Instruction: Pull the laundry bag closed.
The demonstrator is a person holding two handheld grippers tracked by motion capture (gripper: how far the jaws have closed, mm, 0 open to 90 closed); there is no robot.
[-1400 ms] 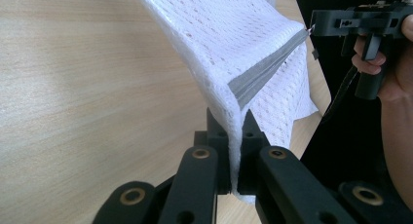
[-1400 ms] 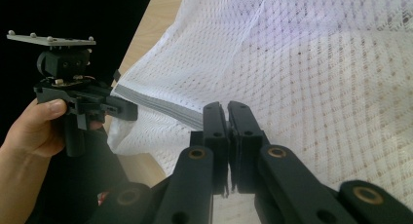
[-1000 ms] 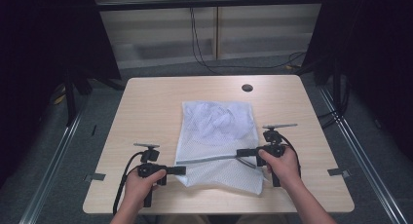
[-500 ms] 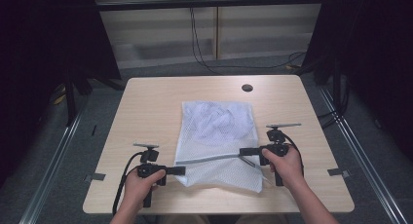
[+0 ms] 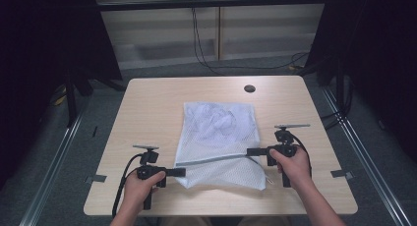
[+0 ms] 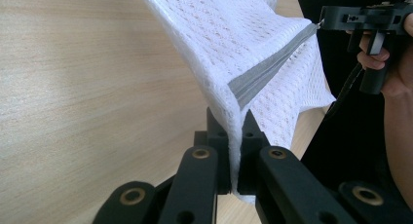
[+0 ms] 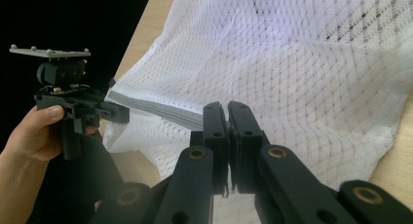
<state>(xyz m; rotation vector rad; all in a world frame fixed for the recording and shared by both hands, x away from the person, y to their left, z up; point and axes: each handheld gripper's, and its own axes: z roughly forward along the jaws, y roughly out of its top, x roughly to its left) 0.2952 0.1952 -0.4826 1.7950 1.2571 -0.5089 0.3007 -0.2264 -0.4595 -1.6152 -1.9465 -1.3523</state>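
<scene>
While clamped, mesh bag (image 5: 219, 137) spans grippers.

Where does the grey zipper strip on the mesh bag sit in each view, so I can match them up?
High view: grey zipper strip runs across the mesh bag, near its front edge.
Left gripper view: it slants from centre up to upper right.
Right gripper view: left of centre, low on the bag.
Shared landmark: the wooden table.

Wooden table (image 5: 147, 113); dark grommet (image 5: 250, 88)
</scene>
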